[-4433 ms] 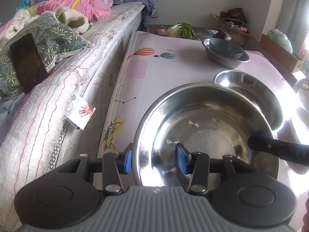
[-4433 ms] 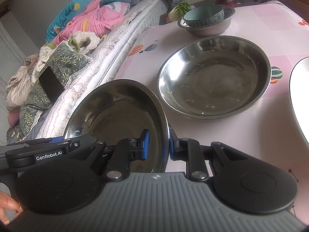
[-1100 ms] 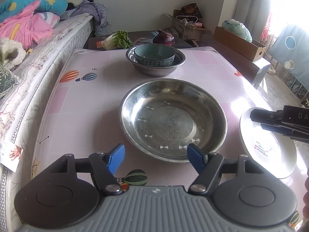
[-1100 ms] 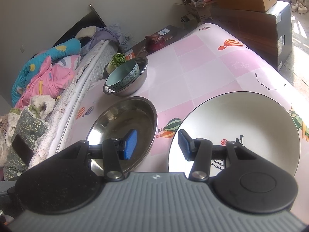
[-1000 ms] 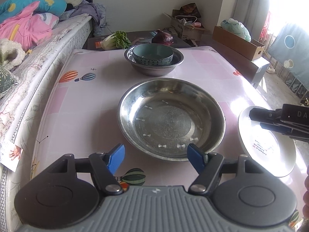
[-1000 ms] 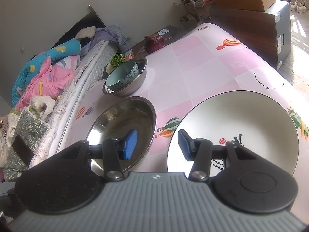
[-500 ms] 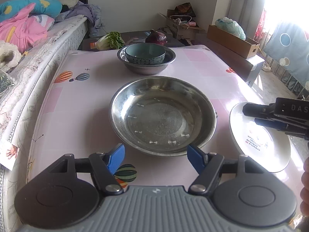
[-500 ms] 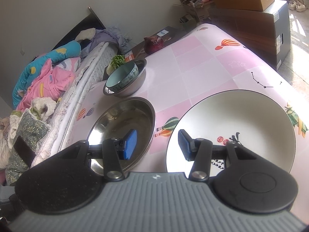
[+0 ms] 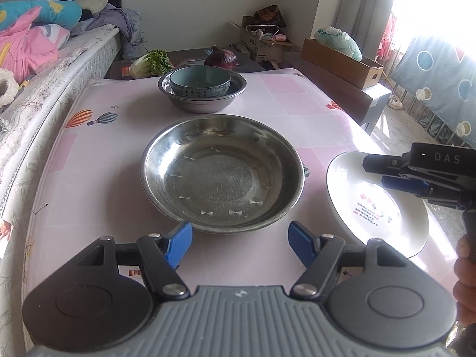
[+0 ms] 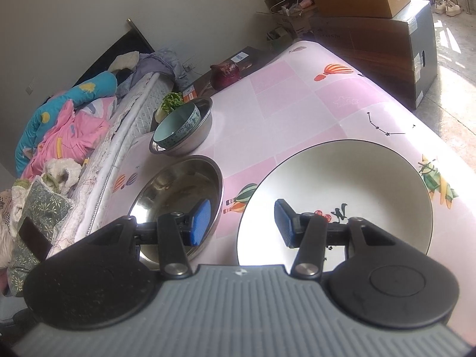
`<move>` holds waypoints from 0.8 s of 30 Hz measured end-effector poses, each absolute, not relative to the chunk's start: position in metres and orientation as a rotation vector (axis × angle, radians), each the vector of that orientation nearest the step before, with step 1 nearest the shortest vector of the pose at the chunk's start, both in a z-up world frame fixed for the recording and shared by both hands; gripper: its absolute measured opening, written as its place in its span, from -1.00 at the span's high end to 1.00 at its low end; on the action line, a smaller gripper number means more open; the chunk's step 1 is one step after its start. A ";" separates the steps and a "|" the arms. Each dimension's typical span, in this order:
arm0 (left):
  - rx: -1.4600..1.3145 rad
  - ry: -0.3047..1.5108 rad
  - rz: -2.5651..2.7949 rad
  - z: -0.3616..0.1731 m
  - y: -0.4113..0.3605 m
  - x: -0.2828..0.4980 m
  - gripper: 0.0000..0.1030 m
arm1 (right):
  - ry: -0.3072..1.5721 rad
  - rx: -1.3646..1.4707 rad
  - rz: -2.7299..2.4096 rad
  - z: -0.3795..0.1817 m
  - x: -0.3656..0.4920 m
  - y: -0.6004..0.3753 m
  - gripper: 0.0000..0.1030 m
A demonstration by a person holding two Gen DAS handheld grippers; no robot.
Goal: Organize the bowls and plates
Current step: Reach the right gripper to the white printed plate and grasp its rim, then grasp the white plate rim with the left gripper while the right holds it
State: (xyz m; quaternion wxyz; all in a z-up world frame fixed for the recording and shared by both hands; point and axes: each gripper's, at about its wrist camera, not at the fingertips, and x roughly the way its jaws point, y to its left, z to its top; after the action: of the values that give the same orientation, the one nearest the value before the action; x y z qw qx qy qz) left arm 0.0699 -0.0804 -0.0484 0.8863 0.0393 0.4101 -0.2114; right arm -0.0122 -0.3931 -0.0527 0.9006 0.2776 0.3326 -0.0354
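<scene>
White plate point(image 10: 351, 178): right of steel basin point(image 9: 221, 172), near table edge. Right gripper point(image 10: 242, 218) wide, above plate; left gripper point(image 9: 239, 242) wide, empty. Risk: shallow rim grip lets plate slip.

Black tongs point(image 9: 239, 242), blue pads point(image 9: 178, 242), ribbed grey housing, silver screws

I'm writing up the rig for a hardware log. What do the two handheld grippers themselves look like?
Both share one design: the left gripper and right gripper have a grey ribbed body, two black round housings, black linkage arms with silver pivot screws, and blue pads on the fingers. From the left wrist view, the right gripper's black side carries white letters "DAS". No cables show; a bare hand shows at the edge.
</scene>
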 end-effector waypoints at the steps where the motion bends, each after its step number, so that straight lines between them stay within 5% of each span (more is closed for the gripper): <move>1: 0.076 0.853 -0.449 -0.049 -0.082 0.068 -0.41 | 0.686 0.577 -0.082 -0.053 -0.014 -0.396 0.08; 14: 0.010 0.842 -0.567 -0.063 -0.119 0.053 -0.38 | 0.643 0.611 -0.256 -0.066 -0.062 -0.475 0.08; 24: -0.046 0.869 -0.625 -0.081 -0.155 0.068 -0.13 | 0.701 0.614 -0.228 -0.090 -0.047 -0.521 0.08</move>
State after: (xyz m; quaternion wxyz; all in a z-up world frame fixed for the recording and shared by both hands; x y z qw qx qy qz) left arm 0.0682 -0.1548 -0.0809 0.8600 -0.0218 0.4139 -0.2977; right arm -0.0471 -0.5211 -0.0898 0.8871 0.2956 0.3373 -0.1095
